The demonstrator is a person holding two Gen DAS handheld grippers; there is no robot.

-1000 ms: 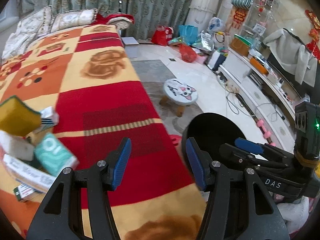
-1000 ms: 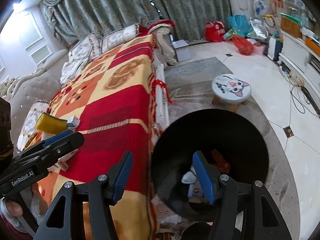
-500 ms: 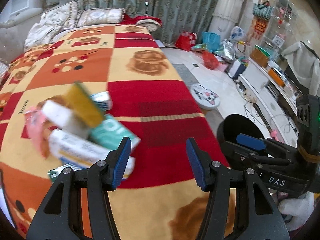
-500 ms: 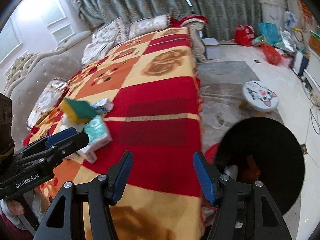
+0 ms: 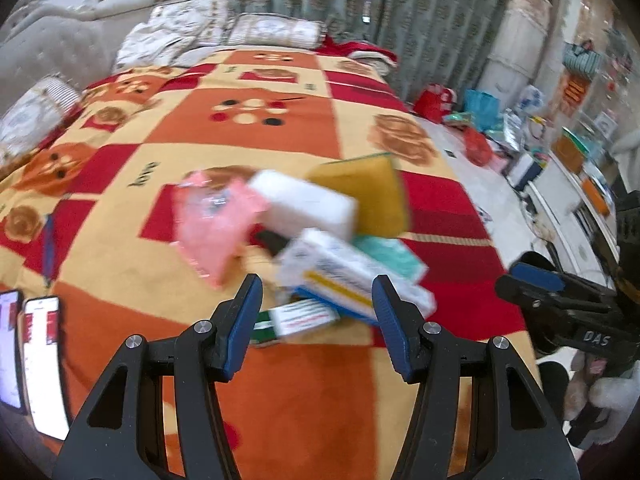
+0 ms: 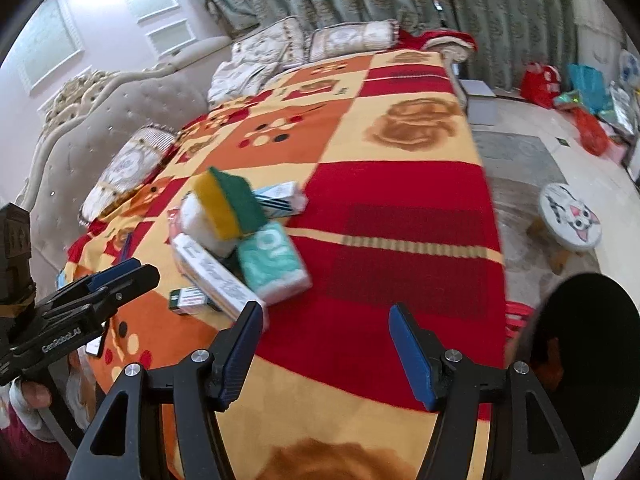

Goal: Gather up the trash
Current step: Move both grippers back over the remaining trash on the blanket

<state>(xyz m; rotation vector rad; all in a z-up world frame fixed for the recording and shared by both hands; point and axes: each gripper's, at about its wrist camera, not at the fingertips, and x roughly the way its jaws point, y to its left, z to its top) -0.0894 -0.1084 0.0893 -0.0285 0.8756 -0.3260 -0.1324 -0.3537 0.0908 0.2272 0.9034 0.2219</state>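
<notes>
Now left tongs [image 5: 317, 316] tilted down, empty — right tongs [image 6: 326, 344] opening.

Pile of trash [image 5: 320, 240] on bed: motion-blurred in left wrist view, box print unreadable.
Small green-white box [image 5: 296, 318]: partly hidden under larger boxes.
Two phones [image 5: 40, 360]: cut by left edge.
Black bin [image 6: 588, 368]: cut by right edge, contents dark, indistinct.
Floor clutter [image 5: 500, 128]: too small to identify.

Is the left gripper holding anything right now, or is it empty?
Empty. The left gripper stands open above the blanket, with the pile of boxes beyond its blue pads, none pinched.
</notes>
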